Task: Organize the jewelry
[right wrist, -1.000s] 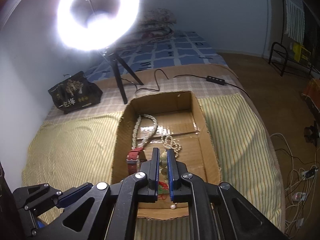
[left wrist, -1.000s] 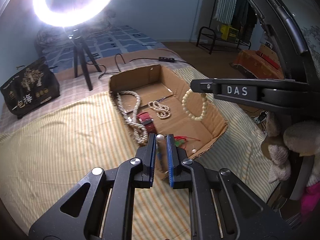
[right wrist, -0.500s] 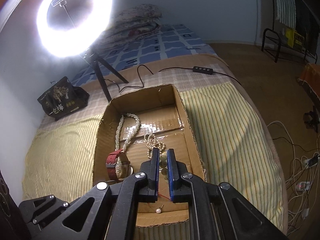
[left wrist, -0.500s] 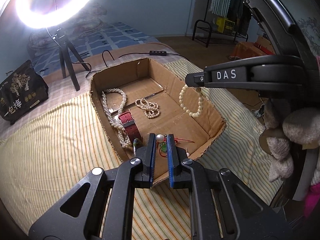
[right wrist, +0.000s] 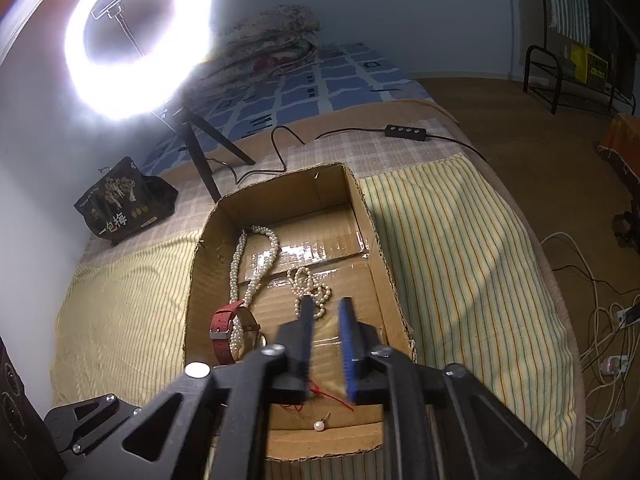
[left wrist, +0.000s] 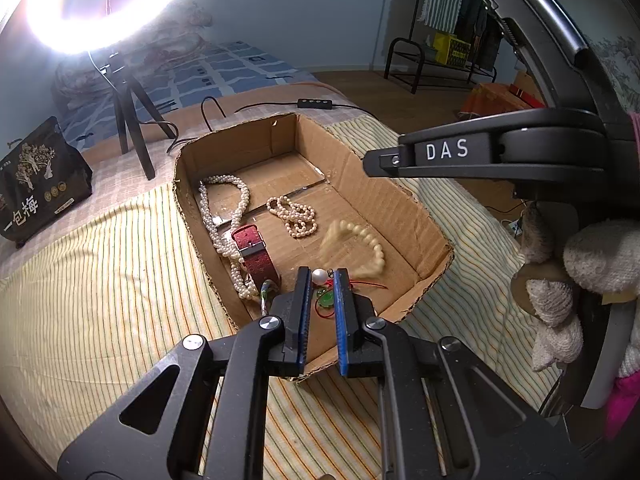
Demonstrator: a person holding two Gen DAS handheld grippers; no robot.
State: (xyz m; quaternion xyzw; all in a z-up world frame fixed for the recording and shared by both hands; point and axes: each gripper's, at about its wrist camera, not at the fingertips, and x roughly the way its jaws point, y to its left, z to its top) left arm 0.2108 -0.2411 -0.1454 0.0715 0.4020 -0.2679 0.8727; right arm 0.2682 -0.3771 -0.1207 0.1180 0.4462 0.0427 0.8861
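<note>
An open cardboard box (left wrist: 400, 200) (right wrist: 384, 256) lies on the striped bed cover. In it are a long pearl necklace (left wrist: 224, 216) (right wrist: 256, 264), a smaller pearl strand (left wrist: 294, 220) (right wrist: 310, 288), a red watch strap (left wrist: 254, 254) (right wrist: 224, 332), a pearl pendant (left wrist: 319, 276) (right wrist: 319, 425) and a green charm on red cord (left wrist: 325, 301). A cream bead bracelet (left wrist: 356, 250), blurred, is in the air just above the box floor. My right gripper (right wrist: 326, 308) is open and empty above the box. My left gripper (left wrist: 320, 276) is narrowly open over the box's near edge.
A ring light on a tripod (left wrist: 132, 136) (right wrist: 200, 152) stands behind the box, with a cable and inline switch (right wrist: 404, 132). A black snack bag (left wrist: 36, 184) (right wrist: 124, 204) lies at the back left. Plush toys (left wrist: 580, 264) sit at the right. Cables (right wrist: 600, 336) lie on the floor.
My right gripper has opened and let go of the cream bead bracelet, which is dropping into the box. Both views have drawn closer to the box.
</note>
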